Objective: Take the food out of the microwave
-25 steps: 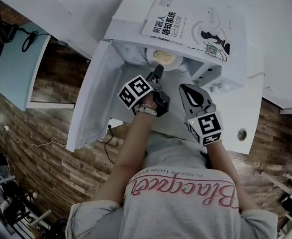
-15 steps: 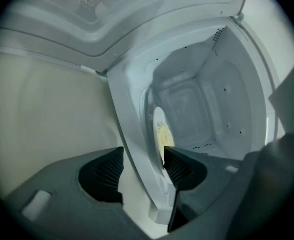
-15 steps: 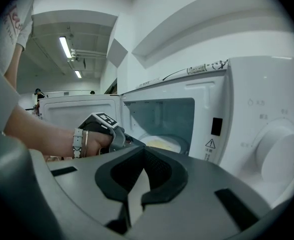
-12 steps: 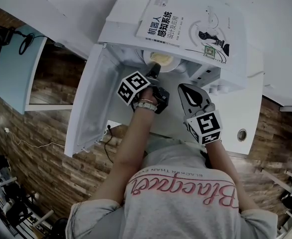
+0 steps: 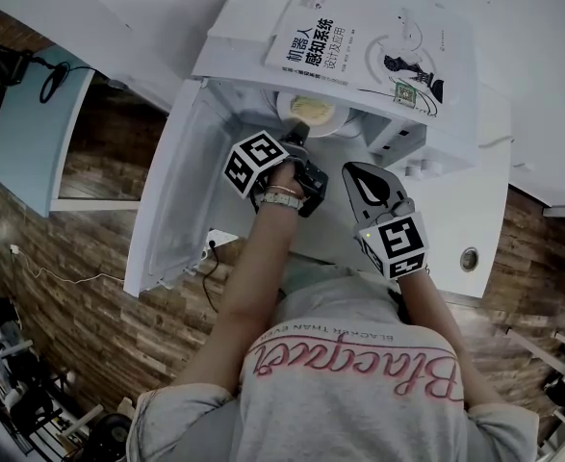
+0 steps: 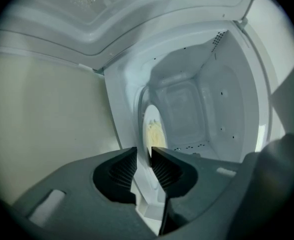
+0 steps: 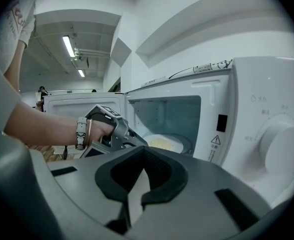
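Closing is the change: the left gripper's (image 5: 297,139) jaws stood wide a second ago and have just been coming together on the near rim of the plate (image 5: 313,114). It has also edged slightly deeper into the open microwave (image 5: 239,27). In the left gripper view the rim sits edge-on between the ribbed pads (image 6: 163,168), which appear to pinch it. The plate, with the pale yellow food (image 6: 154,134) on it, is still inside the cavity on the floor of the oven, not yet lifted or drawn out.

I judge the grasp is made, so the pull-out can begin, kept level and clear of the door (image 5: 181,191) standing open on the left. The right gripper (image 5: 355,173) hangs outside the opening, its jaws closed on nothing. A book (image 5: 359,51) lies on top of the microwave.
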